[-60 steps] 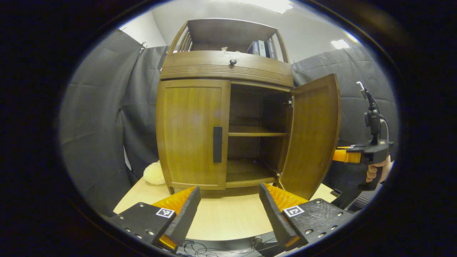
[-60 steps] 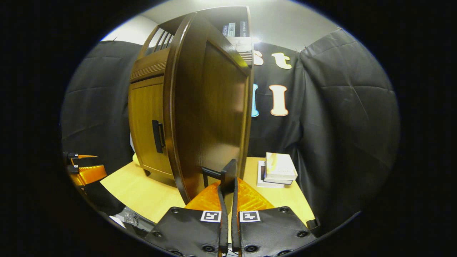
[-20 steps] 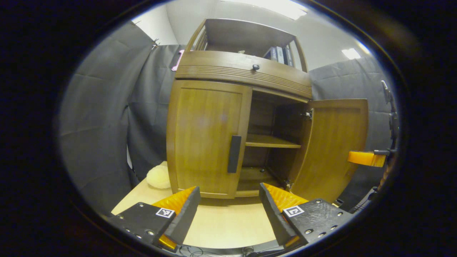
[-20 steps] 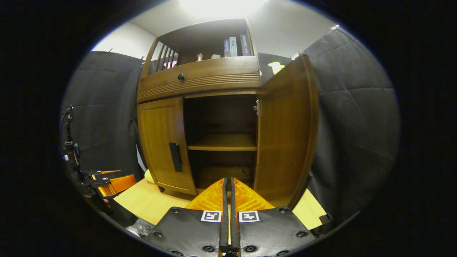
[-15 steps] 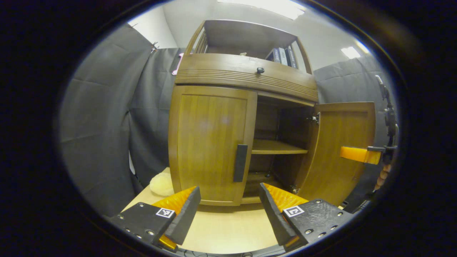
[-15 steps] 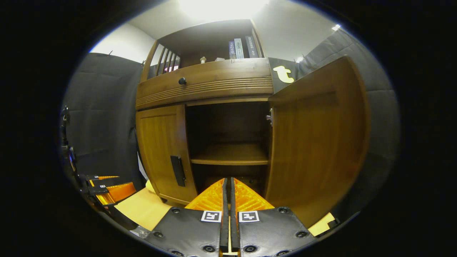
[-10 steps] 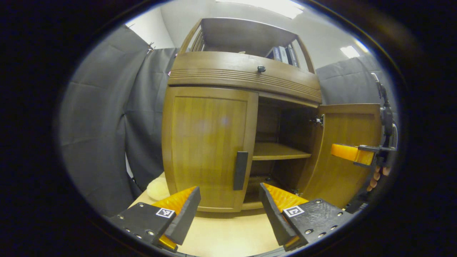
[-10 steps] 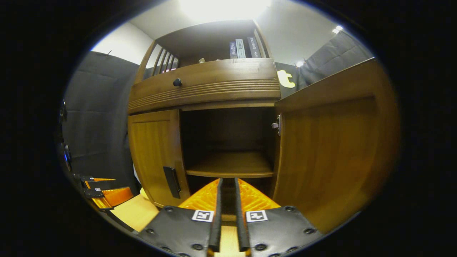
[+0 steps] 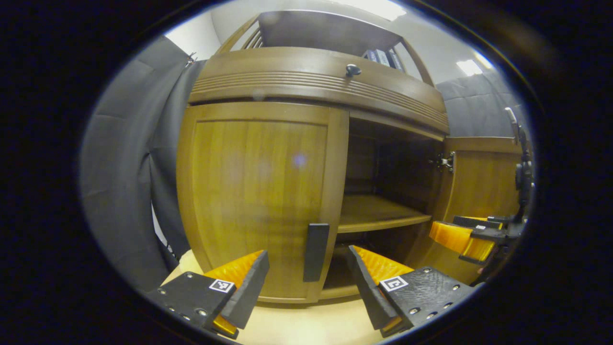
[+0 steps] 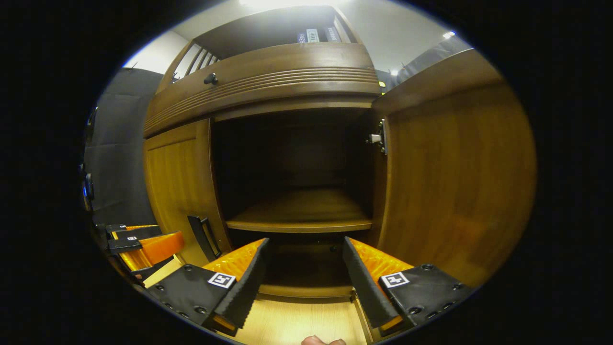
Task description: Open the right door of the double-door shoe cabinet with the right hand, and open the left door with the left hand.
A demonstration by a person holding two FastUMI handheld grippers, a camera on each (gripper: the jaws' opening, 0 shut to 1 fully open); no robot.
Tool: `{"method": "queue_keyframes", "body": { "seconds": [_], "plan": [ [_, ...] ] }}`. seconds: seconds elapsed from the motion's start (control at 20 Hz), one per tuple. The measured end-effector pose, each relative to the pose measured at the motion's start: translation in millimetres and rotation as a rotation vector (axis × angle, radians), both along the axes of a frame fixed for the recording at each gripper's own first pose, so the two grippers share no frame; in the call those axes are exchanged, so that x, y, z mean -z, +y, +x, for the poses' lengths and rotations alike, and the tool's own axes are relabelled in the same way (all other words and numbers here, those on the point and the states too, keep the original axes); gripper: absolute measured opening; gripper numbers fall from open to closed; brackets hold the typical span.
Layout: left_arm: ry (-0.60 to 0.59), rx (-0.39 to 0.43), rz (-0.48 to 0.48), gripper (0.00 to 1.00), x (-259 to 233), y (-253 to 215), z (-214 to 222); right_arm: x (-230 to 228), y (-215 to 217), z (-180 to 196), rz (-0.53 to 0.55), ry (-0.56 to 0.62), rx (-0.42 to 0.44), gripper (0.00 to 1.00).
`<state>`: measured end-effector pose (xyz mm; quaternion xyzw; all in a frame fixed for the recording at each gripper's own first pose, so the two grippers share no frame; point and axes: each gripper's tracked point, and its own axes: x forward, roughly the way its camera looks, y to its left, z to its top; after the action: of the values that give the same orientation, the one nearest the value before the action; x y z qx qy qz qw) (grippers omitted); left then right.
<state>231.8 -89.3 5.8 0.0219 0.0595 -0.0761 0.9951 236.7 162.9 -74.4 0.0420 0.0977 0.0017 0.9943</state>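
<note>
Shoe cabinet (image 9: 316, 86) stands on the table (image 9: 306, 326), close in front of both cameras. Right door (image 10: 455, 177) swung wide open; its outer edge cut off at the rim of the right gripper view. Left door (image 9: 258, 201) shut flush, dark handle (image 9: 315, 251) on its inner edge.

Left tool (image 9: 306, 282): fingers spread apart, holding nothing, handle showing between them just ahead; contact with the handle cannot be made out.

Right tool (image 10: 304, 282): fingers apart, empty, pointed into the open compartment below the shelf (image 10: 301, 218). Interior dark, back wall hard to read.

Books (image 10: 313, 34) on the top shelf, partly hidden behind the drawer front; drawer knob (image 9: 353, 70) visible. A fingertip (image 10: 321, 340) cut off at the bottom edge.
</note>
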Motion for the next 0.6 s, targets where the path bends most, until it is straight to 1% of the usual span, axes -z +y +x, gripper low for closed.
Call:
{"method": "queue_keyframes", "body": {
  "seconds": [0.05, 0.15, 0.25, 0.3, 0.45, 0.55, 0.6],
  "plan": [
    [0.001, -0.011, 0.001, 0.95, 2.4, -1.5, 9.7, 0.3, 0.0, 2.2, 0.002, -0.004, -0.001, 0.99],
    [0.01, -0.031, 0.007, 0.95, 12.8, -3.9, 27.1, -0.6, 2.1, 7.1, 0.01, -0.012, -0.007, 0.97],
    [0.037, -0.014, 0.01, 0.95, 21.7, -11.4, 42.0, 1.0, 2.8, 8.7, 0.016, -0.008, -0.008, 0.99],
    [0.043, -0.02, 0.022, 0.95, 24.8, -13.6, 50.6, 1.3, 3.3, 8.6, 0.019, -0.005, -0.01, 0.99],
    [0.053, -0.047, 0.052, 0.95, 31.0, -16.6, 60.5, 3.3, 1.5, 9.9, 0.022, 0.002, -0.005, 0.97],
    [0.066, -0.065, 0.051, 0.95, 38.9, -15.0, 67.0, 3.6, 2.1, 10.4, 0.035, 0.008, -0.004, 0.96],
    [0.075, -0.076, 0.049, 0.89, 43.5, -13.4, 71.5, 4.5, 2.5, 10.6, 0.04, 0.013, -0.002, 0.95]
  ]
}}
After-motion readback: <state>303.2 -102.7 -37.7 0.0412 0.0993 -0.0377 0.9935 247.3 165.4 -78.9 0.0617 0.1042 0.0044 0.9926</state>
